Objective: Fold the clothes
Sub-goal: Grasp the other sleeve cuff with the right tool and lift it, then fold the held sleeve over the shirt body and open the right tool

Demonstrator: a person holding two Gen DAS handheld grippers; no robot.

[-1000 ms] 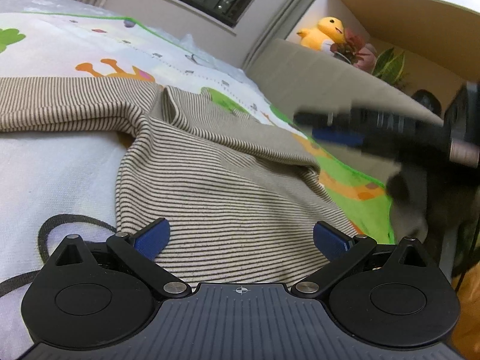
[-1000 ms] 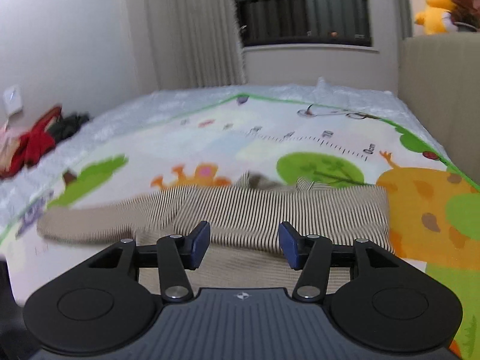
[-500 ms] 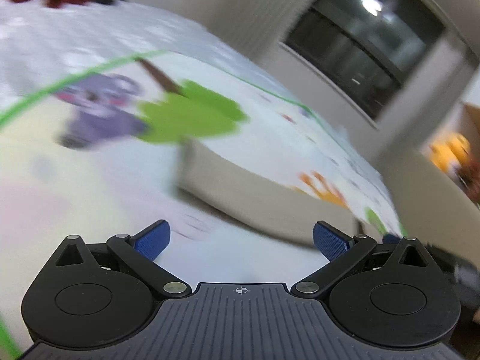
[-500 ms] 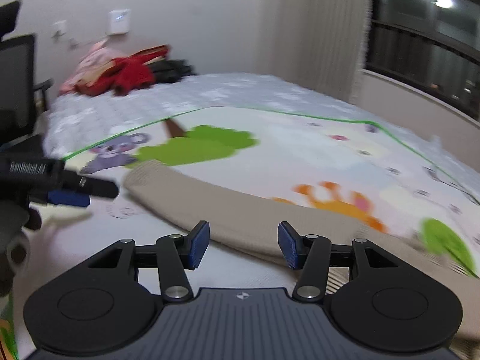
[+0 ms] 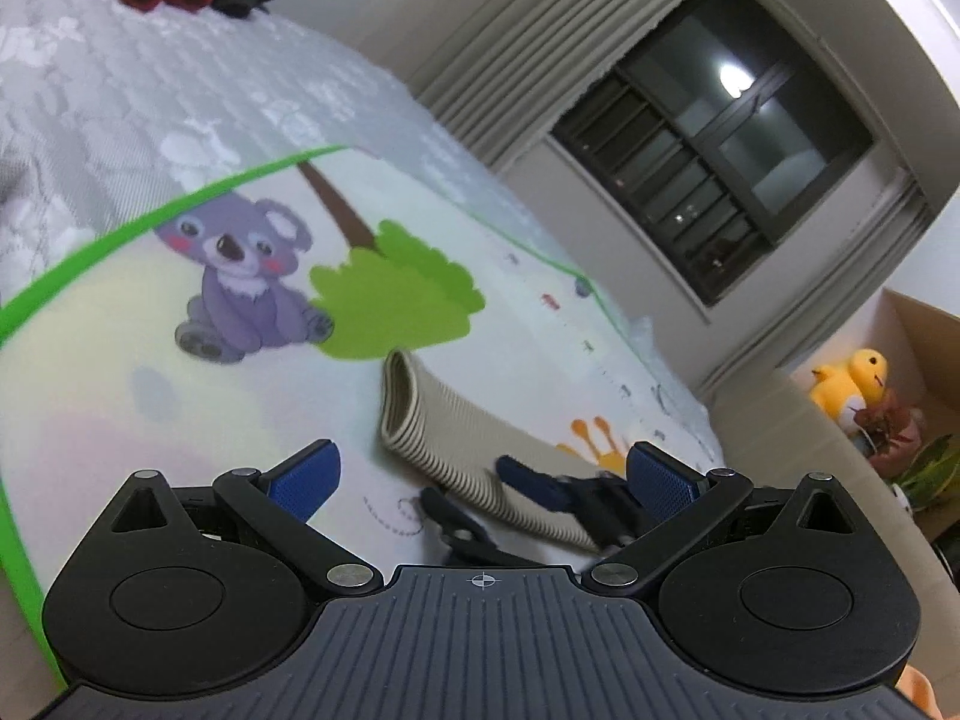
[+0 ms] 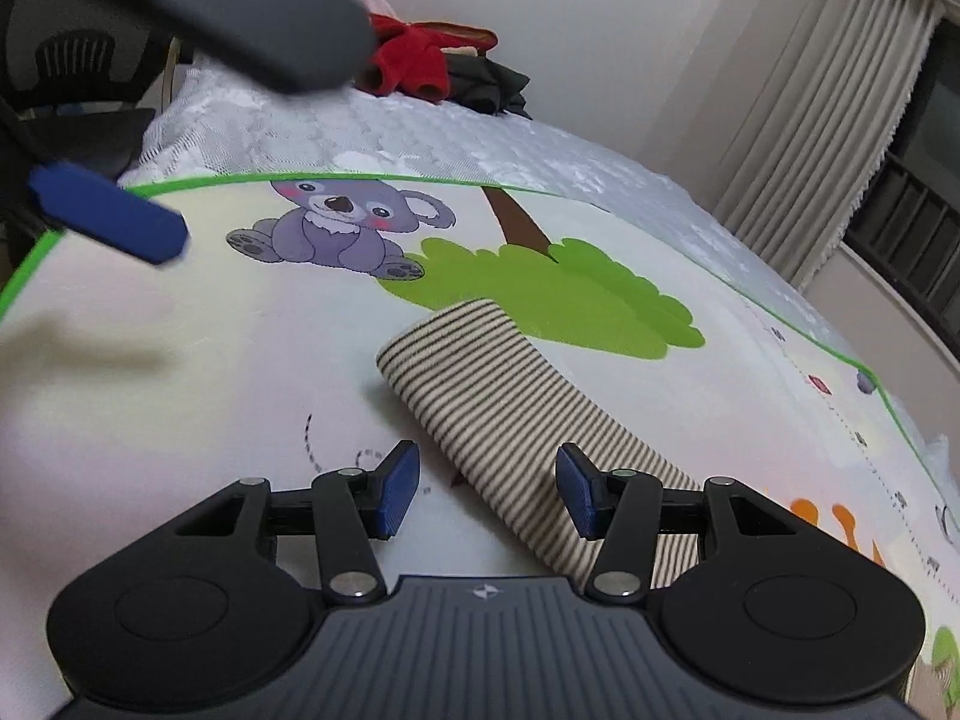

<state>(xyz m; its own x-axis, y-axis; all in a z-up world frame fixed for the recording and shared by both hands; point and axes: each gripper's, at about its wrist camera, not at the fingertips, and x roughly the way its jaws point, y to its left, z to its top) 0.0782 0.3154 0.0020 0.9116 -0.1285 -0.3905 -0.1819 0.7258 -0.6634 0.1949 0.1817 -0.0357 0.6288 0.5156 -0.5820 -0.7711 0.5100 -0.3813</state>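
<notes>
Left wrist view: the left tongs (image 5: 480, 474) stand wide apart with nothing between their blue pads, held above a children's play mat (image 5: 120, 396) spread over a bed. The mat shows a purple koala (image 5: 240, 282) and a green tree (image 5: 396, 300). A striped sleeve (image 5: 432, 438), beige with thin dark lines, lies flat on the mat, its open cuff end pointing toward the tree. The right tongs (image 5: 486, 492) reach in low across the sleeve, one blue pad on each side of it. A dark window (image 5: 720, 168) and a yellow plush toy (image 5: 852, 384) sit in the background.

Right wrist view: the right tongs (image 6: 486, 489) are partly open, straddling the sleeve (image 6: 498, 414) a little way back from the cuff. The pads do not look pressed into the cloth, so nothing seems gripped yet. Part of the left tongs, blurred, shows at upper left. A pile of red and dark clothes (image 6: 444, 72) sits on the far edge of the bed.

The sleeve looks like a light, soft knit that will drape and sag wherever it is unsupported. It should not be slippery or fragile, but it may stretch. A good hold is probably near the ribbed cuff, pinching both layers together so the sleeve can be carried across the body of the garment.
</notes>
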